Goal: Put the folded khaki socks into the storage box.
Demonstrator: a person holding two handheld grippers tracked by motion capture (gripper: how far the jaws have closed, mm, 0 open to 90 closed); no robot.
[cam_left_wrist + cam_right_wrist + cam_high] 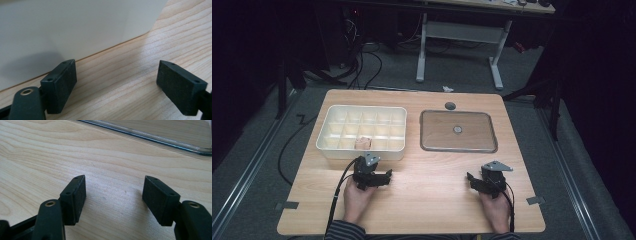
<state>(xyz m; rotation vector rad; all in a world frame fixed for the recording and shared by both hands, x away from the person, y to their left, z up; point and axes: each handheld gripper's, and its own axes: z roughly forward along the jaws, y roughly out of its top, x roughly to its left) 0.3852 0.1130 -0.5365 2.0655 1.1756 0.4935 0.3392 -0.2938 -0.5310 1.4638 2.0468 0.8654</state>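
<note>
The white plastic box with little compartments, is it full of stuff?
No, the white plastic compartment box holds just one small pinkish thing; its other compartments look empty.

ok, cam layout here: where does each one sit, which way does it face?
High view: above the person's side, looking forward and down on the table; both hands and forearms enter from below.
Left gripper view: rides the left gripper, facing the white compartment tray; own fingers open.
Right gripper view: rides the right gripper, facing the clear lid; fingers open.
Shared: all show the wooden tabletop.
</note>
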